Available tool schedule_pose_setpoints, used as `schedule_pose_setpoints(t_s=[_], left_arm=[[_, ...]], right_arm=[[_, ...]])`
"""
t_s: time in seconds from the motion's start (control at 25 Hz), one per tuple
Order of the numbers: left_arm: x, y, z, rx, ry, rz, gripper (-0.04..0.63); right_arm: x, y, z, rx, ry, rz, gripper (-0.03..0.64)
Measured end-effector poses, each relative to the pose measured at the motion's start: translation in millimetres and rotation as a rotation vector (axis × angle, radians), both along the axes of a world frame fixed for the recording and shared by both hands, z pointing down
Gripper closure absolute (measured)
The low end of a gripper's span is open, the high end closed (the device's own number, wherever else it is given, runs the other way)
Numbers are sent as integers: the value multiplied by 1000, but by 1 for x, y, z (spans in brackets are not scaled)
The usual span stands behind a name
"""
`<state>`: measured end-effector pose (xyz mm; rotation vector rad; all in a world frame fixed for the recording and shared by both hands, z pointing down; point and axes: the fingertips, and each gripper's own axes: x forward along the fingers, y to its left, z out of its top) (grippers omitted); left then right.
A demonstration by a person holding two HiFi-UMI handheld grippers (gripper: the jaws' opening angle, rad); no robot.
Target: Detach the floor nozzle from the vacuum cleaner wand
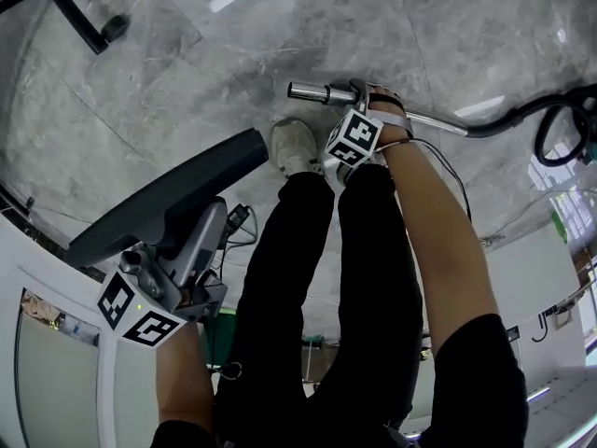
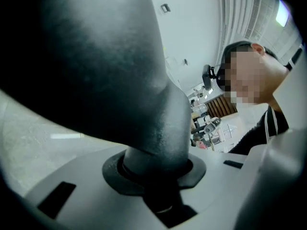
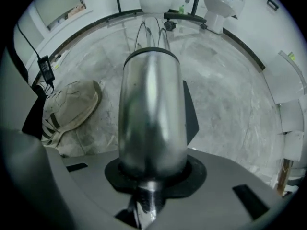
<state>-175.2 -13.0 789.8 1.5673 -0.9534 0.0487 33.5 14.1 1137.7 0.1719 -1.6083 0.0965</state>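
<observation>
The dark grey floor nozzle [image 1: 177,194] hangs apart from the wand, its neck clamped in my left gripper [image 1: 201,220] at lower left. That neck [image 2: 124,80] fills the left gripper view and hides the jaws' tips. The silver wand [image 1: 312,91] lies level just above the grey stone floor, its open end pointing left. My right gripper [image 1: 368,99] points down and is shut across it. In the right gripper view the shiny tube [image 3: 151,123] runs straight out from between the jaws. A black hose [image 1: 550,110] continues from the wand's right end.
A pale shoe [image 1: 294,146] stands on the floor just left of the right gripper, seen also as the shoe [image 3: 72,109]. A black stand leg [image 1: 79,17] crosses the top left. A white cabinet [image 1: 56,343] borders the left. A toilet [image 3: 218,4] stands far off.
</observation>
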Motion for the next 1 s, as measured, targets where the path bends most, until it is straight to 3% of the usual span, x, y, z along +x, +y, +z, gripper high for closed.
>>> schedule_pose_setpoints(t_s=[0.28,0.48,0.52,0.64,0.76,0.8,0.84,1.0], left_arm=[[5,28,10,-31,-51,79,482],[12,31,-2,-36,-55,46,482],[13,27,-8,-27,-60,37,482],[19,14,-29,23,-66,2,482],[27,2,-59,61,-96,-29,482],[30,-2,-72,71,-115,-34,482],[33,-7,-87,81,-134,-39,482],[56,-45,-151,183,-192,-69,482]], right_arm=[[3,3,15,-72,56,-24,525],[12,-7,9,-47,100,50,375],[14,-12,3,-35,101,59,371],[14,-33,-38,34,35,104,371],[8,-43,-111,72,-89,223,374],[6,-47,-144,92,-142,279,427],[5,-53,-180,117,-199,335,595],[15,-96,-326,216,-399,545,603]])
